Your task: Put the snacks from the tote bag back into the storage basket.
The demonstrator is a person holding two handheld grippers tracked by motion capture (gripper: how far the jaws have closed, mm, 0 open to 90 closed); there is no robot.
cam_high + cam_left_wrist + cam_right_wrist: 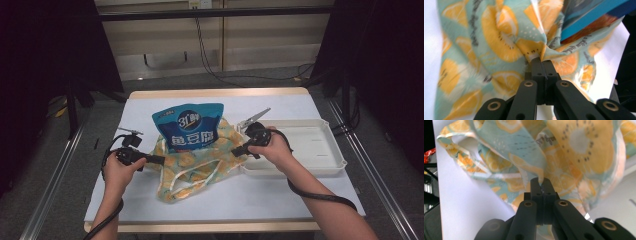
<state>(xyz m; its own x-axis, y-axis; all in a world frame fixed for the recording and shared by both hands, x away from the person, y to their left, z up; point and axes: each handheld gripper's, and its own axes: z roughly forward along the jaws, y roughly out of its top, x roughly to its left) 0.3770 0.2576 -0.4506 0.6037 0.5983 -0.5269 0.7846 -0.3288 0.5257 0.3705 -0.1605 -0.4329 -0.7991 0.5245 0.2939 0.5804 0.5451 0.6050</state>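
We work at a wide desk (280, 195) with a white top and a pale wooden edge. On its right side sits a shallow white plastic tray (320, 150) with a raised rim, and our right hand rests just at its left end.

In the middle of the desk lies a thin fabric bag printed with orange slices on a pale teal ground (192, 167), crumpled and spread, with its cream-edged handles trailing toward us. A glossy blue snack pouch with white lettering (189, 127) stands up out of the far part of the bag, its lower end tucked behind the printed cloth. In the left gripper view the blue pouch (584, 17) shows at the upper right, just behind the fabric.

Our left gripper (159, 160) lies low at the bag's left edge. Its fingers (537, 67) are pressed together on a pinched fold of the printed cloth (499, 37), with no gap between them.

Our right gripper (235, 151) meets the bag's right edge, near the tray's corner. Its fingers (536, 187) are likewise pressed together, and a ridge of the fabric (529, 152) rises from between their tips.
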